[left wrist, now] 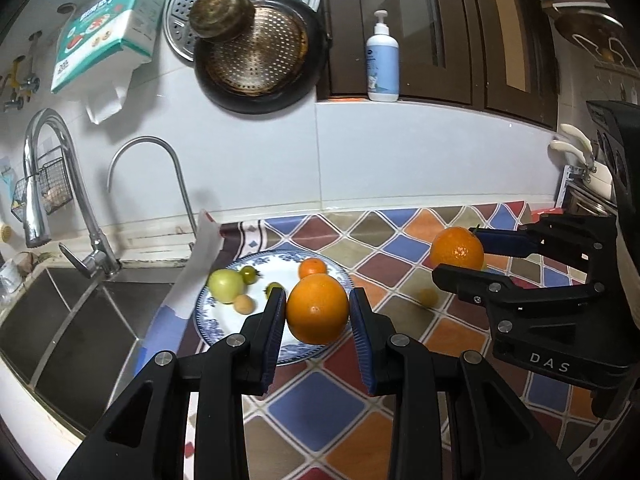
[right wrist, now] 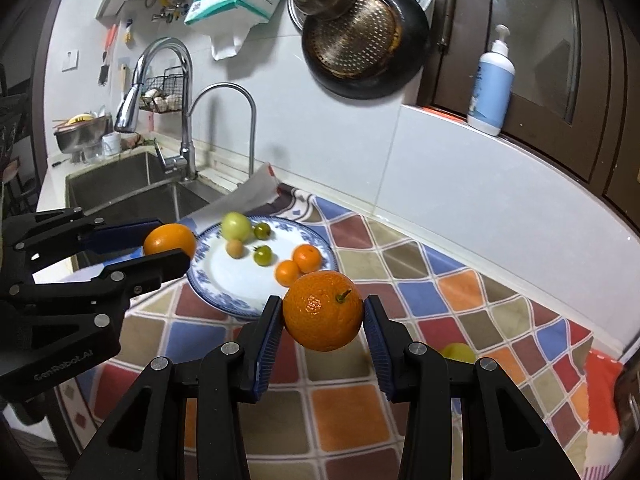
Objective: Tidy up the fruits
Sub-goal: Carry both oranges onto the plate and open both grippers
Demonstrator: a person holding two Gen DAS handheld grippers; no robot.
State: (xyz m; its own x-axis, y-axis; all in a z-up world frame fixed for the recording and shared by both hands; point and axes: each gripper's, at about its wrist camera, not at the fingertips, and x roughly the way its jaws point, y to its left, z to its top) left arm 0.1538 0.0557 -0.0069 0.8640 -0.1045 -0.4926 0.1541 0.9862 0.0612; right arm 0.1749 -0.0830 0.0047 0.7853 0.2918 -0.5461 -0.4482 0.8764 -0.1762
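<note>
My left gripper [left wrist: 318,308] is shut on a smooth orange [left wrist: 317,309] and holds it over the near rim of a blue-and-white plate [left wrist: 280,261]. My right gripper [right wrist: 323,316] is shut on a stemmed orange [right wrist: 323,311], above the patterned mat right of the plate [right wrist: 236,276]. The plate holds a pale green fruit [right wrist: 236,226], two small green tomatoes [right wrist: 263,255], a small peach-coloured fruit [right wrist: 235,248] and two small tangerines [right wrist: 298,264]. The right gripper with its orange also shows in the left wrist view [left wrist: 457,255], the left one in the right wrist view [right wrist: 170,245].
A yellow-green fruit [right wrist: 458,353] lies on the chequered mat [right wrist: 440,288] right of the plate. A steel sink [left wrist: 60,320] with two taps [left wrist: 48,184] lies left. Pans [left wrist: 256,52] hang on the tiled wall. A soap bottle [left wrist: 383,60] stands on the ledge.
</note>
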